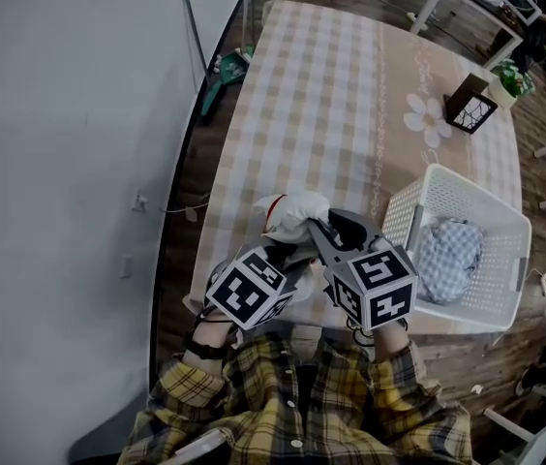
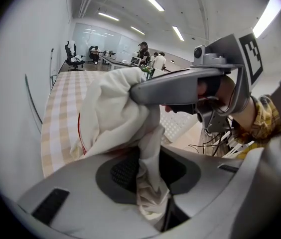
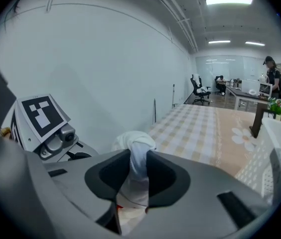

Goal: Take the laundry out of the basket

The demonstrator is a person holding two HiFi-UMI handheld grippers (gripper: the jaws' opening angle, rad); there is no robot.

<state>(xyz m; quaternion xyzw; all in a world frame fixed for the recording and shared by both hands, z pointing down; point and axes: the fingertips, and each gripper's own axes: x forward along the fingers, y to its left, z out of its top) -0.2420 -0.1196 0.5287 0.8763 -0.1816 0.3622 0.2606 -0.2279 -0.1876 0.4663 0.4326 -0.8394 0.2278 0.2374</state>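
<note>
Spanning crosswise, bunched white garment (image 1: pixel 297 213) clamped in left tongs (image 2: pixel 149 171) and right tongs (image 3: pixel 138 176)

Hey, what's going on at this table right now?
A person in a plaid shirt is working two handheld tools. The left tool and right tool are both clamped on one white cloth, bunched over the near end of the table, beside the basket. A blue garment still lies in the basket, so the job isn't finished.
</note>
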